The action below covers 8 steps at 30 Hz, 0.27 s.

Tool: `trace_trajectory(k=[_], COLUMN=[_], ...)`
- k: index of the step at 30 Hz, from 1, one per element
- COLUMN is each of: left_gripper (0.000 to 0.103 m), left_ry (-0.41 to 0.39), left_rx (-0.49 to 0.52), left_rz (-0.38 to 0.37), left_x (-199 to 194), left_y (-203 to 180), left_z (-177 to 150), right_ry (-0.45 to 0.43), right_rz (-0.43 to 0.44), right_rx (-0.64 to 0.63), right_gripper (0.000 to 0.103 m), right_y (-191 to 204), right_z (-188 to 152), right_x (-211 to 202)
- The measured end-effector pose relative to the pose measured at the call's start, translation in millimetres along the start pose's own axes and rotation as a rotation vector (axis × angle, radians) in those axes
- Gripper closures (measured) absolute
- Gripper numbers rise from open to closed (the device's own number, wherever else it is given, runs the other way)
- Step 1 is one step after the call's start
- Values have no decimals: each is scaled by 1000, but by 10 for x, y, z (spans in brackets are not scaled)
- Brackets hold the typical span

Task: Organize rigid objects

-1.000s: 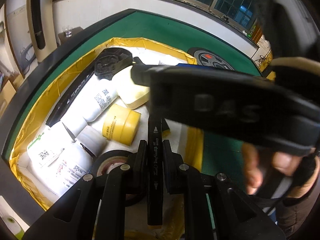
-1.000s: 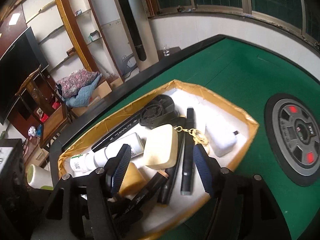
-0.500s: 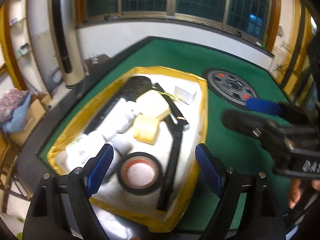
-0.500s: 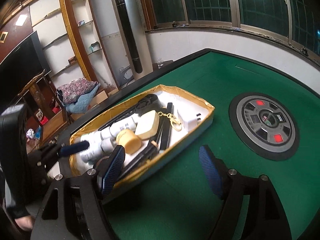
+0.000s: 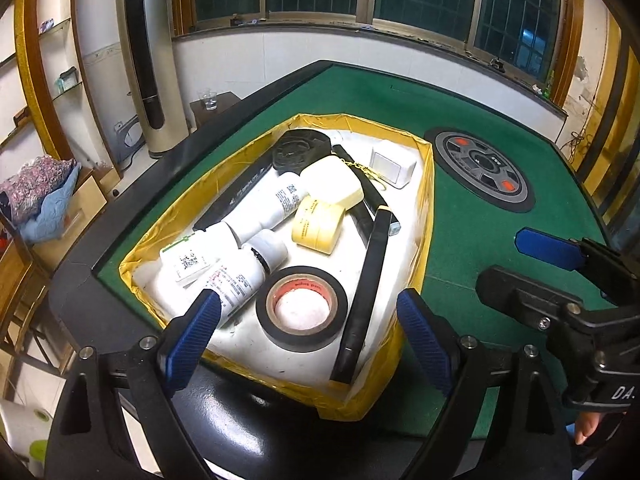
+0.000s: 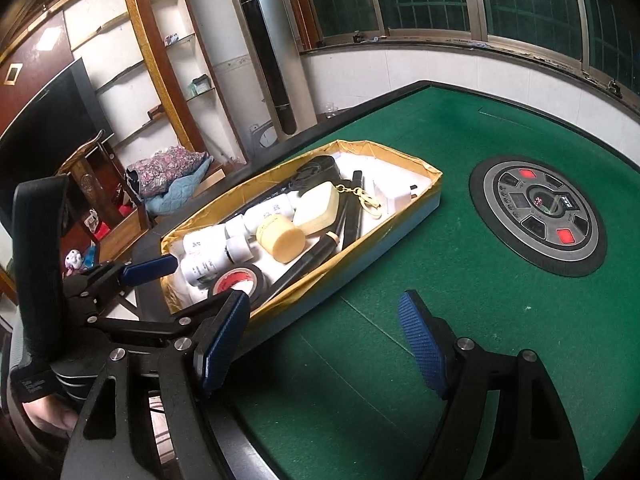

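Hovering, we held both hand-held grippers: left just spread wide, right apart, nothing between. Risk: crowded tray, long black bar overhanging rim, could tip out.

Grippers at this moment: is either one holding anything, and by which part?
Nothing is held. The left gripper and right gripper are both open and empty, above the tray.

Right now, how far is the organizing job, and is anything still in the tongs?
Done: the tape roll, long black bar, yellow jar, white bottles and charger all lie inside the yellow-lined box. In hand: nothing; the left tongs, which just opened, and the right tongs are both empty. Left: no loose item shows on the green table.
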<state>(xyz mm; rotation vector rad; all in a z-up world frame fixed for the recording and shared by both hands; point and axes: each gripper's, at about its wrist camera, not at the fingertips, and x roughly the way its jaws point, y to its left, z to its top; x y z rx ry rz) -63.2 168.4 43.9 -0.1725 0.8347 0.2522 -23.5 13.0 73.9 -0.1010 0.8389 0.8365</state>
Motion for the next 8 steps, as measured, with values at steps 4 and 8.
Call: trace_trajectory(k=[4, 8], left_gripper=[12, 12], left_ry=[-19, -23], left_rx=[-14, -6], left_rz=[16, 28], left_x=[-29, -37], left_y=[26, 12], left_z=[-5, -21], right_ry=[-16, -18], right_rz=[2, 1], right_rx=[-2, 7], right_gripper=[31, 31], right_y=[27, -4], right_z=[-11, -45], right_x=[-54, -82])
